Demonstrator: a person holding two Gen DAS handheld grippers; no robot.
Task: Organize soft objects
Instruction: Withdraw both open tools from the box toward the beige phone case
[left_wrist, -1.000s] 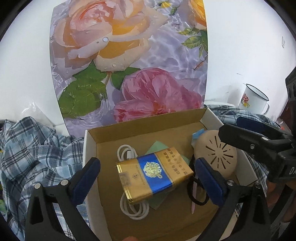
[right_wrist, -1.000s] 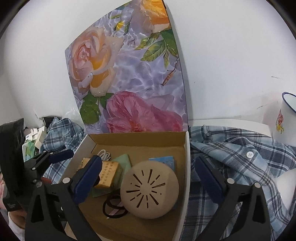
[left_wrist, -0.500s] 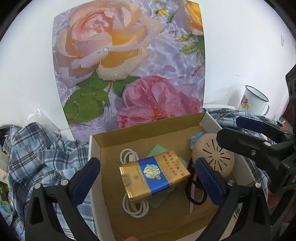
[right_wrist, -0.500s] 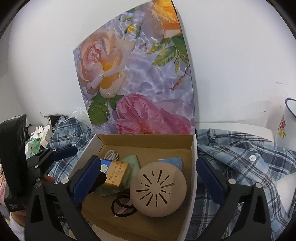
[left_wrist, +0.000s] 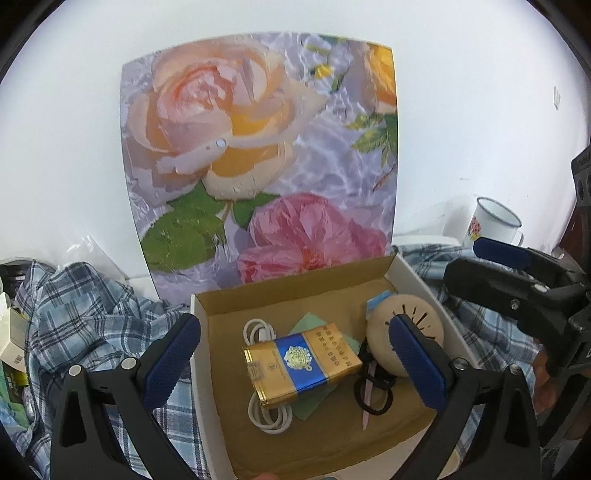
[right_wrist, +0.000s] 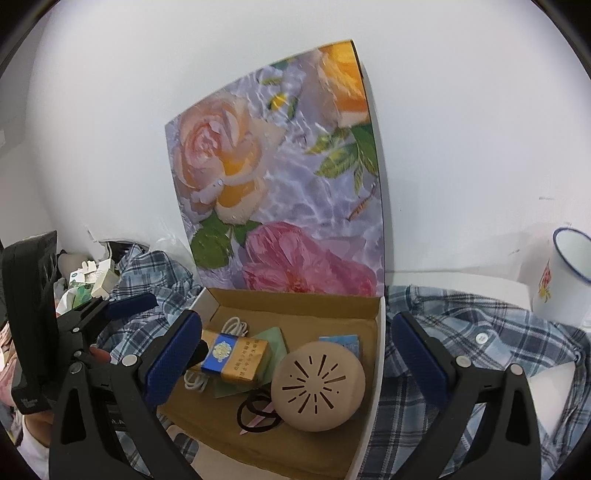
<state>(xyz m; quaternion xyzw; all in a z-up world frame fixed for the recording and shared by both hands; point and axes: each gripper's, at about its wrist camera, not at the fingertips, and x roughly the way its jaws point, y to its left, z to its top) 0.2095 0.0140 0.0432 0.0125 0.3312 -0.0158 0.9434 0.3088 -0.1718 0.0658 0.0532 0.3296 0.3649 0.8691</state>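
Observation:
A blue plaid shirt (left_wrist: 85, 314) lies crumpled on the table, spreading out from both sides of an open cardboard box (left_wrist: 280, 295). In the right wrist view the shirt (right_wrist: 480, 332) shows a white button. My left gripper (left_wrist: 291, 332) hovers open and empty above the box. My right gripper (right_wrist: 295, 325) is also open and empty, over the box's right half. The box holds a gold-and-blue pack (left_wrist: 303, 362), a white cable (left_wrist: 258, 328), a beige vented disc (right_wrist: 317, 384) and black hair ties (right_wrist: 255, 410).
The box's floral lid (left_wrist: 258, 147) stands upright against the white wall. A white enamel mug (right_wrist: 565, 277) sits at the far right. Small cartons and packets (right_wrist: 92, 280) pile up at the far left. A hand (left_wrist: 543, 384) shows at the right edge.
Both grippers have drawn back and up from the box, so it looks smaller and more of the lid and shirt shows. Nothing in the box has moved.

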